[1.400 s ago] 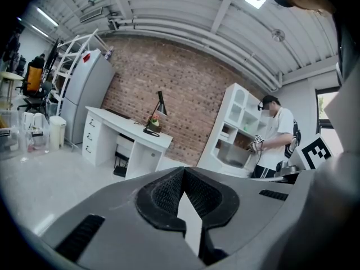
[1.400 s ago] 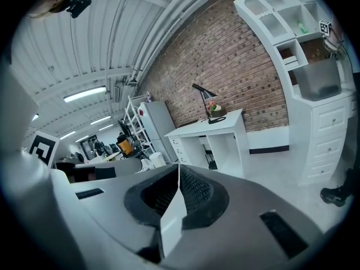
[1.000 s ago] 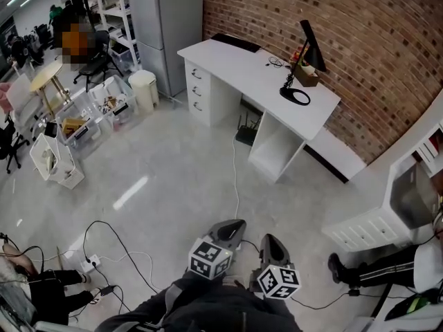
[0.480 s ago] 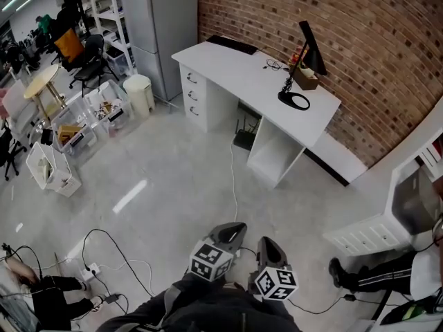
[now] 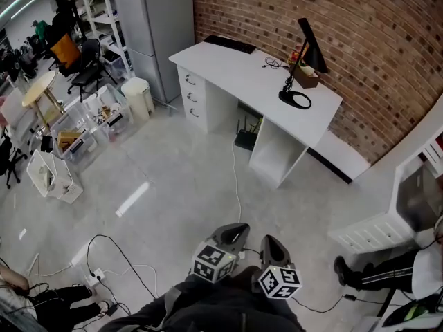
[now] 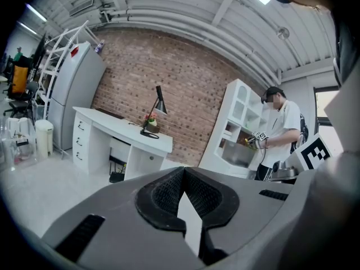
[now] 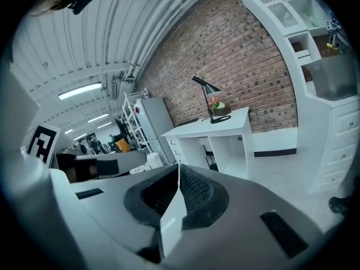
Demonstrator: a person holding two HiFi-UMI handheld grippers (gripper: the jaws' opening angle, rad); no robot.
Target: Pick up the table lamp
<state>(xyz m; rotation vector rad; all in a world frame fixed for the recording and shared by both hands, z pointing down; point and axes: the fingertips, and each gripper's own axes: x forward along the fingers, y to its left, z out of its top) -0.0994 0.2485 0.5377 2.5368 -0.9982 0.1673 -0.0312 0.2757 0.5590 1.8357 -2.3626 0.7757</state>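
The table lamp [image 5: 305, 52] is black, with a ring base and a tilted head, and stands on the right part of a white desk [image 5: 235, 64] against the brick wall. It shows small and far off in the left gripper view, as lamp [image 6: 156, 112], and in the right gripper view, as lamp [image 7: 208, 99]. My left gripper [image 5: 236, 231] and right gripper [image 5: 270, 243] hang side by side low in the head view, several steps short of the desk. The left gripper [image 6: 183, 174] and the right gripper [image 7: 179, 171] are both shut and hold nothing.
A small plant pot [image 5: 305, 74] sits beside the lamp. A grey cabinet [image 5: 149, 19], a white bin [image 5: 138, 94] and clear storage boxes [image 5: 90, 120] stand at the left. Cables [image 5: 111, 251] lie on the floor. A white shelf unit [image 5: 387, 220] and a person [image 6: 279, 131] are at the right.
I have edged a little toward the desk with both grippers; the clutter at the left has shifted in the head view. Both pairs of jaws stay shut.
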